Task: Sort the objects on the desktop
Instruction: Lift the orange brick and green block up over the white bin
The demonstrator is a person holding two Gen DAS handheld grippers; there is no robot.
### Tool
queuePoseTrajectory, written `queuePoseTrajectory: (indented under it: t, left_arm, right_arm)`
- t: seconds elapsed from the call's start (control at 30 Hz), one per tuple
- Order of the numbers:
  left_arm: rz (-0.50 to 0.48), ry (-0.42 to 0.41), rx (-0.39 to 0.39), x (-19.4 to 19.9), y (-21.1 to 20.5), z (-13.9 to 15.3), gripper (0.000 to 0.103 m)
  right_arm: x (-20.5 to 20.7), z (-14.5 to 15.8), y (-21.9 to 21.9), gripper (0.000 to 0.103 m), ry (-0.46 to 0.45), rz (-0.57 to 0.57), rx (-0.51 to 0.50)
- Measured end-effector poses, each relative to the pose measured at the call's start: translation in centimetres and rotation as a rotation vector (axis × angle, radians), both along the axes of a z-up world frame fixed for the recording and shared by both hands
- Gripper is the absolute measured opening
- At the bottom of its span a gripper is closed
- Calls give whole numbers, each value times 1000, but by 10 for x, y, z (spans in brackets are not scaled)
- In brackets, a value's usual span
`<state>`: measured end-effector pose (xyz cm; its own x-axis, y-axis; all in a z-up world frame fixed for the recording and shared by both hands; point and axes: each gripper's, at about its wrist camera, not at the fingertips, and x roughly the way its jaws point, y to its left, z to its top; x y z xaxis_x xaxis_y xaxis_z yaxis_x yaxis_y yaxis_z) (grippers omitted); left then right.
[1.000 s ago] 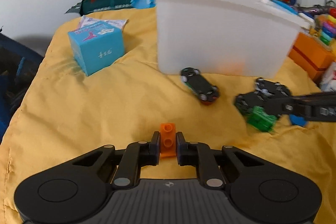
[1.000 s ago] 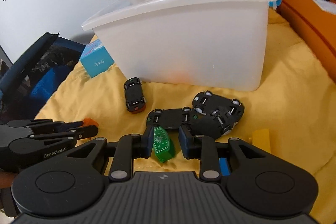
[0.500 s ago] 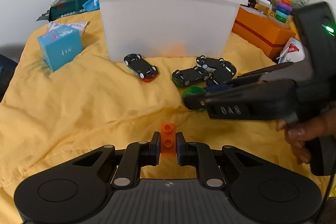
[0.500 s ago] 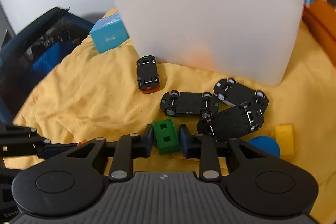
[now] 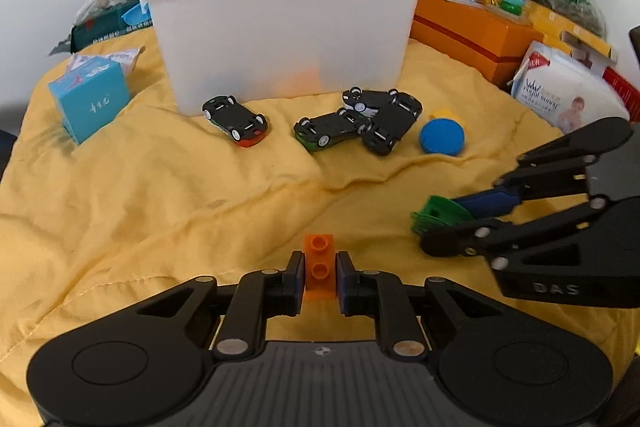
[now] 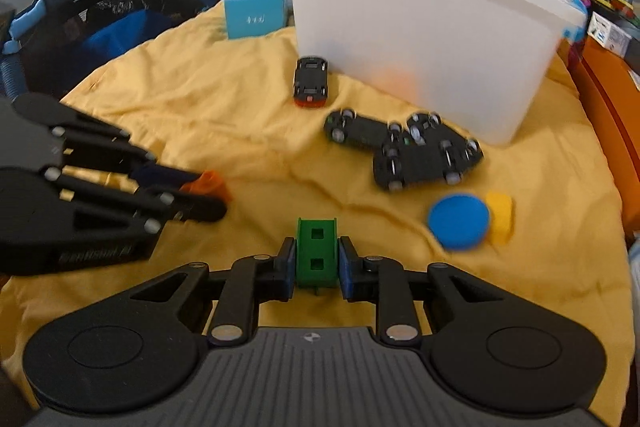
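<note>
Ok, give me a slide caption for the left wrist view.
Left gripper grips an orange brick above yellow cloth; toy cars lie overturned before a white bin.

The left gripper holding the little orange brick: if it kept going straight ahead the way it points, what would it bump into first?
Probably just the rumpled yellow cloth. The left gripper, shut on the small orange studded brick, angles down towards bare fabric; the upturned green toy car lies further along, though depth is unclear.
</note>
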<state>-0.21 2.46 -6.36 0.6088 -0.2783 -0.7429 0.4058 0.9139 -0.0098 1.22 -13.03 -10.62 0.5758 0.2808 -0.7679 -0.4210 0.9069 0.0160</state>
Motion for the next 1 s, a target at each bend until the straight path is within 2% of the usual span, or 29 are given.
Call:
queuePoseTrajectory:
  t: [0.07,0.17,0.3,0.5,0.6,0.73,0.9,1.0]
  left_arm:
    - [1,-13,7,-3,-1,-2,24]
    - [2,-17,2,-6,0,-3,17]
    - [-1,-8,-17,-9,3,2,17]
    - [-4,-97,-48,-12,6,40,17]
    - [6,-137,-102,-3,11,68,17]
    - [4,-213,-128,15,12,104,17]
    - [1,-304,-124,48,8,138,17]
    - [4,-364,-107,75,1,157,17]
  right_arm:
    - [-7,-1,-3,24,12,-4,0]
    - [-14,-4,-7,25,-1,-18,14]
    - [-18,-4,-3,24,-22,1,-14]
    - [-19,5,-4,24,-30,15,-40]
    - [-16,23,-11,24,-66,2,-27]
    - [-5,56,-22,24,-147,-31,-5]
    - [20,94,-37,24,-233,-79,56]
    - [38,115,-43,24,-299,-108,59]
